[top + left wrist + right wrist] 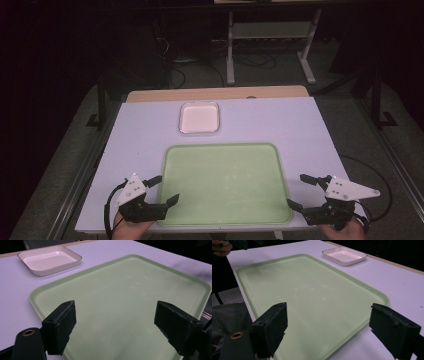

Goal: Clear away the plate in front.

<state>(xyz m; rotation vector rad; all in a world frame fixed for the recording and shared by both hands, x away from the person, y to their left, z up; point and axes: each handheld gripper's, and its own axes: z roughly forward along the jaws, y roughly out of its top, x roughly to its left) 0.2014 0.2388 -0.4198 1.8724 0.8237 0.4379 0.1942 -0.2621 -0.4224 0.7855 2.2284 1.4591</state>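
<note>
On the table [300, 125], your left gripper [162, 189] and right gripper [296, 190] gaped empty, the tray [225, 182] between them, the dish [199, 118] beyond.

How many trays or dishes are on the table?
2. A green tray lies at the near middle; a small white dish sits beyond it toward the far edge. Both look empty.

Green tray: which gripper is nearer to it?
Left. The left gripper has a jaw over the green tray's near-left corner. The right gripper sits just off its right edge, above the table.
</note>
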